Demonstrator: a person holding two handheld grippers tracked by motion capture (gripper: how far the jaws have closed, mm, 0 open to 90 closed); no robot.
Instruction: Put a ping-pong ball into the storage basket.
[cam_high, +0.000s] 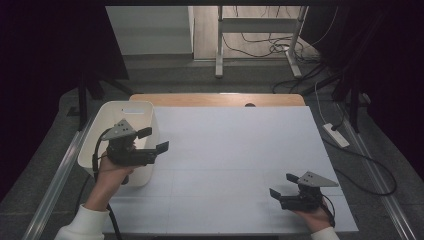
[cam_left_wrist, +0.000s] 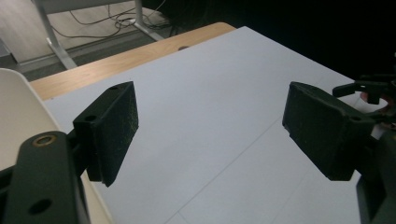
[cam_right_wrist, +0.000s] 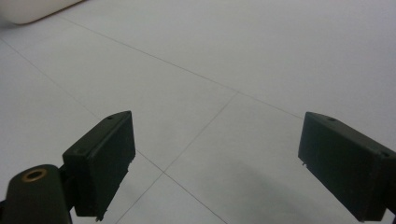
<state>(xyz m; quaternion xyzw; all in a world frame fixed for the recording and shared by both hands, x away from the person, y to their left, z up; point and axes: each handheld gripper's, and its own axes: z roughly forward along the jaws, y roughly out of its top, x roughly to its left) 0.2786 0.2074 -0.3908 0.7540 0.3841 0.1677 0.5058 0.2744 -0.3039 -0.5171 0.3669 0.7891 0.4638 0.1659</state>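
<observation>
A white surface (cam_high: 235, 165) marked with faint grid lines stands in a dim room, its bare wooden far edge (cam_high: 220, 99) facing a metal frame stand (cam_high: 260, 30) and loose cables (cam_high: 272, 47) on the floor beyond. At the surface's left edge sits a white plastic bin (cam_high: 131, 112) with rounded corners and a handle slot in its far wall. The left tongs (cam_high: 156, 139), held in the person's left hand (cam_high: 111, 170), hover over the bin's near right part with their jaws spread wide and nothing between them, pointing toward the middle of the surface. The right tongs (cam_high: 282, 185), held in the right hand (cam_high: 312, 216), lie low near the surface's near right corner, well apart from the bin, jaws likewise spread and empty. In the right gripper view the bin's (cam_right_wrist: 32, 11) pale edge shows far off at the top left. A white power strip (cam_high: 336, 135) lies on the floor to the right, its cord trailing past the surface's edge.
</observation>
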